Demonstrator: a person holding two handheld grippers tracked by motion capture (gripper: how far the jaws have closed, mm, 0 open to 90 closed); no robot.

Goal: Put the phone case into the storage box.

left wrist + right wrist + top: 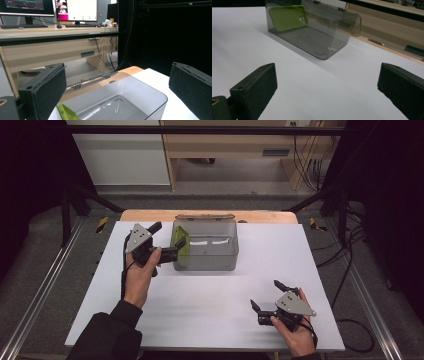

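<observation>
A clear grey plastic box (pixel 209 248) stands at the back middle of the white table (pixel 200 300), its hinged lid (pixel 205 217) folded open behind it. A lime-green phone case (pixel 181 248) leans upright inside the box's left end. My left gripper (pixel 168 236) hovers at that left end, open, one jaw over the box rim near the case. In the left gripper view the box (pixel 117 105) and a corner of the case (pixel 67 113) lie below the wide-apart jaws. My right gripper (pixel 266 295) rests open near the front right, pointing toward the box (pixel 312 35) and case (pixel 286 17).
A wooden strip (pixel 260 216) edges the table's far side. Metal rails (pixel 45 280) run along both sides, with cables (pixel 350 270) on the floor at right. A wooden desk (pixel 50 47) with monitors stands beyond the table.
</observation>
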